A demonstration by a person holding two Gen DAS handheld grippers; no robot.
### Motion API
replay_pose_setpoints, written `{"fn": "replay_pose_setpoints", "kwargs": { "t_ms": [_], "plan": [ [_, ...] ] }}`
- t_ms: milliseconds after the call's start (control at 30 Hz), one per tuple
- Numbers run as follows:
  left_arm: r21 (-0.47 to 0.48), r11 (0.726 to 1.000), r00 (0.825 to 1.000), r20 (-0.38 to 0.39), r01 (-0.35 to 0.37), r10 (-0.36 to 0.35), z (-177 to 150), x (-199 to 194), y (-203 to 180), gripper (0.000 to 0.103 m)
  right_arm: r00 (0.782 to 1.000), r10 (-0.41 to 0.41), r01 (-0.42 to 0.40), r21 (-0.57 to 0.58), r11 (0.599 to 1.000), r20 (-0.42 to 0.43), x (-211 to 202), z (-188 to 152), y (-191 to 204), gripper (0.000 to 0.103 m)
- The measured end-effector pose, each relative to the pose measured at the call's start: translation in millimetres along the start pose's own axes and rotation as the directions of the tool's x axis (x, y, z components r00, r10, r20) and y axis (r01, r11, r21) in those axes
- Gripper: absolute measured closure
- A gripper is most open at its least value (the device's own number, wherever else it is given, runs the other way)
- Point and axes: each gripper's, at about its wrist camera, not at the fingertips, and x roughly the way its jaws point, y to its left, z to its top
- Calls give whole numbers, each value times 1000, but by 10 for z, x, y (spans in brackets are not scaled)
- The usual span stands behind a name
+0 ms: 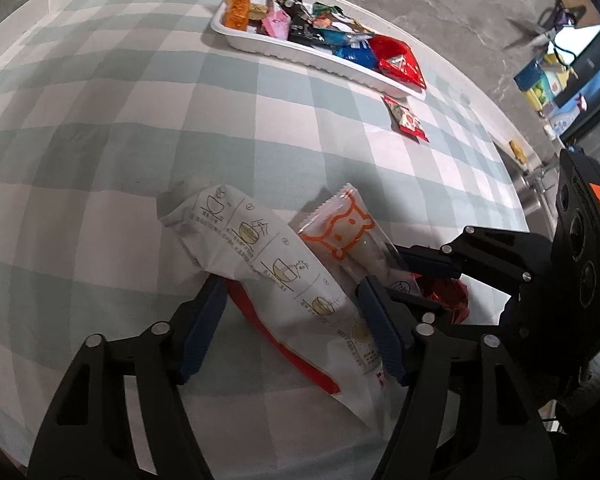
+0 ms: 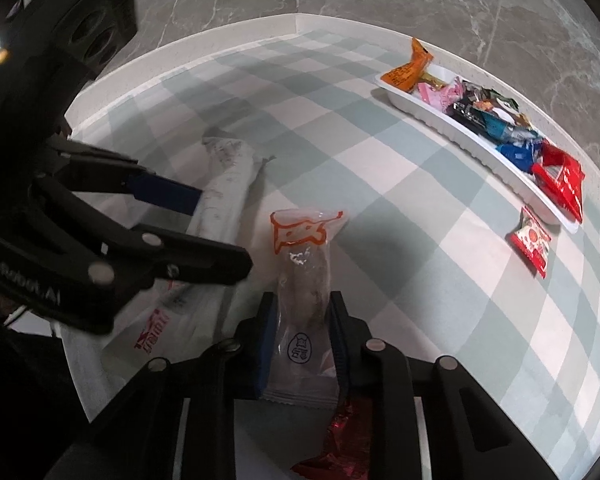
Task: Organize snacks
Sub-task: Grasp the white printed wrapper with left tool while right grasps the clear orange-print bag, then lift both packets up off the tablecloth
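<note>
Left wrist view: left gripper (image 1: 292, 320) straddles the long white pack (image 1: 276, 280), jaws apart, blue pads on either flank; cannot tell whether the pads touch it yet. Pack lies on the checked cloth (image 1: 100, 160), one end running under the gripper. Beside it, the clear pack (image 1: 348, 236) with orange print, right gripper (image 1: 384, 272) at its near end. Tray (image 1: 300, 54) of snacks sits well apart at the far edge, a small red packet (image 1: 406, 118) loose just beside it. Right wrist view: right gripper (image 2: 302, 332) clamped on the clear pack (image 2: 304, 280), pads pressing both sides; a red foil wrapper (image 2: 340, 440) lies beneath. White pack (image 2: 224, 196) sits between the left gripper's (image 2: 220, 232) fingers. Tray (image 2: 460, 128) far right. Judgement: close the left squarely mid-pack so it doesn't droop; lift both clear before carrying to the tray, minding the foil wrapper doesn't snag.
</note>
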Motion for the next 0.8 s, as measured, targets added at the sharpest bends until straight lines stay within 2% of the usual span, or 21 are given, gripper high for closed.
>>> {"fn": "replay_pose_setpoints", "kwargs": {
  "t_ms": [100, 233, 400, 500, 800],
  "plan": [
    [-33, 999, 1000, 6, 27, -26, -11, -47, 103, 50, 1000, 29, -29, 48, 998, 0, -16, 6, -83, 79],
    [-75, 995, 998, 17, 66, -65, -16, -78, 195, 56, 994, 105, -105, 168, 980, 11, -33, 9, -289, 80],
    [-75, 993, 996, 25, 87, -85, -22, -97, 183, 61, 979, 197, -204, 326, 923, 54, -70, -10, -560, 80],
    [-82, 991, 994, 32, 106, -103, -4, -111, 181, 67, 971, 224, -240, 393, 888, 86, -115, -26, -692, 80],
    [-83, 987, 990, 37, 139, -136, 59, -126, 174, 74, 956, 258, -293, 495, 818, 140, -181, -56, -904, 80]
  ]
}}
